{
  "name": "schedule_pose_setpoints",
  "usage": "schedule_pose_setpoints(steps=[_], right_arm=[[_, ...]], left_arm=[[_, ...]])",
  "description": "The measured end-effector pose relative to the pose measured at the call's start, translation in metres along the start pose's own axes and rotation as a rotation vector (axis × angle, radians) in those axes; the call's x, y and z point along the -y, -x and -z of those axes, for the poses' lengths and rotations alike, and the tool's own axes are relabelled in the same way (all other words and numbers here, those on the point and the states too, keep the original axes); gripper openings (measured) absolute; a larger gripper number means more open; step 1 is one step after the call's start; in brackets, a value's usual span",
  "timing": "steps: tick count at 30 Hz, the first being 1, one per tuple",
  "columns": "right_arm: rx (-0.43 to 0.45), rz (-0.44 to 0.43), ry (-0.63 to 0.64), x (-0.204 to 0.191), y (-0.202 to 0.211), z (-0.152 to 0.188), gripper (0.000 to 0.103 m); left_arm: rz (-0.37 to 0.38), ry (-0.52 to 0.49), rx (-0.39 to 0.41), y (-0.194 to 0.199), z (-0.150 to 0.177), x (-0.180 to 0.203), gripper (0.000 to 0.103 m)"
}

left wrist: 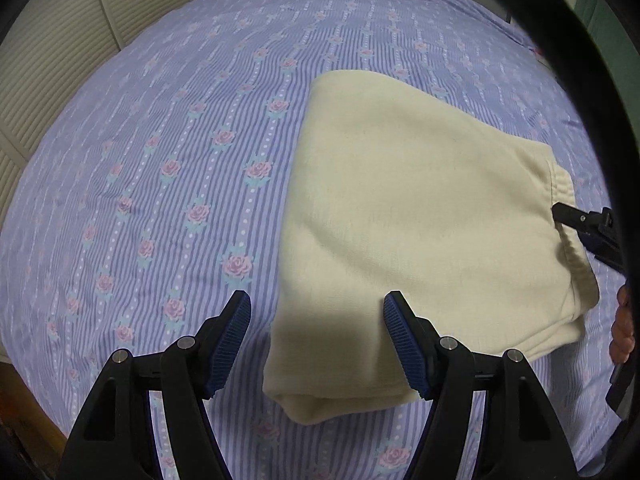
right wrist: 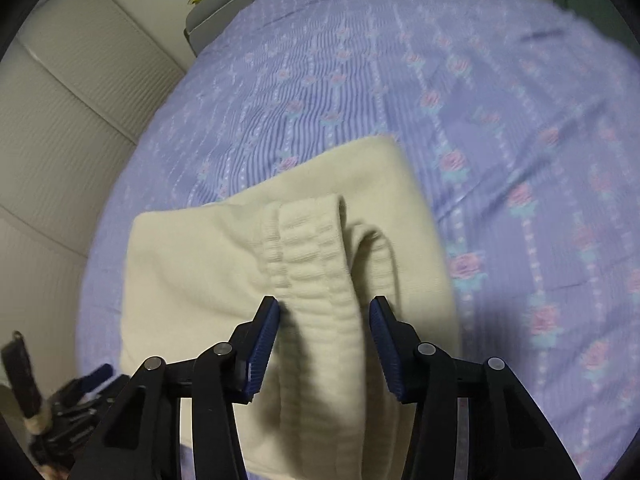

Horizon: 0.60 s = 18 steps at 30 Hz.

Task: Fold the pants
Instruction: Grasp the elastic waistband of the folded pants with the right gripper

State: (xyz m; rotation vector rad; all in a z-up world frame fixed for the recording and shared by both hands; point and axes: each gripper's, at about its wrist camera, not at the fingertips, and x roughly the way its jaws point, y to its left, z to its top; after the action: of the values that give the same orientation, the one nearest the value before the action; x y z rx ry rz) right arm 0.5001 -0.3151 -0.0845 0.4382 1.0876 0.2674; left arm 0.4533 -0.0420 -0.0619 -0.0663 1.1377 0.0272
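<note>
Cream pants (left wrist: 420,208) lie folded into a thick rectangle on the bed. My left gripper (left wrist: 317,300) hovers open over their near left corner, one pad above the sheet and the other above the cloth, holding nothing. In the right wrist view the ribbed elastic waistband (right wrist: 316,264) runs up between the fingers of my right gripper (right wrist: 325,304). Its jaws straddle the band with a small gap on the right side, so they are not pressing it. The right gripper's tip (left wrist: 580,220) also shows at the waistband edge in the left wrist view, and the left gripper (right wrist: 80,392) is blurred at the lower left of the right wrist view.
A lilac striped bedsheet with pink roses (left wrist: 180,168) covers the whole bed. White slatted closet doors (left wrist: 52,60) stand along the left side. A grey headboard or pillow edge (right wrist: 216,16) is at the far end. A hand (left wrist: 624,320) shows at the right edge.
</note>
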Motion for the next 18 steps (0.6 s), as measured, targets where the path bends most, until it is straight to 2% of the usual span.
schedule_pose_setpoints(steps=[2,4,5,7,8,12,15,16,18], right_arm=[[-0.029,-0.079,-0.047,0.008,-0.011,0.0,0.049],[-0.048,-0.098,-0.094,0.013,-0.022,0.002,0.045],[-0.054,-0.106,-0.131,0.016,-0.024,0.002,0.041],[-0.059,-0.136,-0.18,0.015,-0.021,0.002,0.023],[-0.045,-0.132,-0.179,0.009,-0.013,0.003,0.018],[0.034,-0.084,-0.057,-0.025,0.029,0.001,0.015],[0.088,-0.009,0.037,-0.034,0.046,-0.008,0.015],[0.089,-0.001,0.037,-0.027,0.043,-0.014,0.015],[0.03,0.012,-0.002,-0.008,0.021,-0.022,0.017]], left_arm=[[-0.003,-0.004,-0.006,-0.003,-0.002,-0.001,0.068],[-0.002,-0.004,-0.015,-0.008,-0.005,-0.002,0.068],[-0.006,-0.003,-0.02,-0.01,-0.004,0.0,0.068],[-0.009,0.006,-0.03,-0.012,-0.005,0.0,0.068],[-0.007,0.011,-0.035,-0.013,-0.006,0.001,0.068],[0.004,0.013,-0.032,-0.007,-0.006,0.007,0.068],[0.011,0.001,-0.018,-0.003,-0.005,0.012,0.077],[0.013,-0.003,-0.02,-0.005,-0.004,0.014,0.077],[0.004,-0.013,-0.032,-0.01,-0.004,0.02,0.078]])
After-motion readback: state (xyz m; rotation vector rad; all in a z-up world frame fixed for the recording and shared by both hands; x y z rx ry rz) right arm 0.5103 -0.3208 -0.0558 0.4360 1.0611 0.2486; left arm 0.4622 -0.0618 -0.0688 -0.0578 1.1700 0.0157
